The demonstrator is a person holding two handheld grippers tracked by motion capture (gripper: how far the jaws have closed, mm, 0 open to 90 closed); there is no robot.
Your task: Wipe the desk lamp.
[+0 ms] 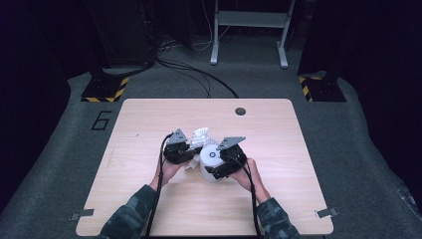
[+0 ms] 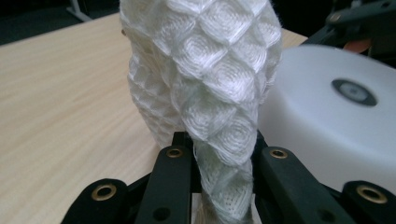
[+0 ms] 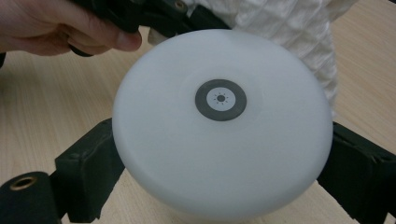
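White quilted cloth (image 2: 210,79) beside smooth round white lamp (image 3: 222,126) on wooden table (image 1: 149,199).

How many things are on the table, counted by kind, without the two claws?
White quilted cloth: 1
White round device with a grey button on top: 1
Total: 2
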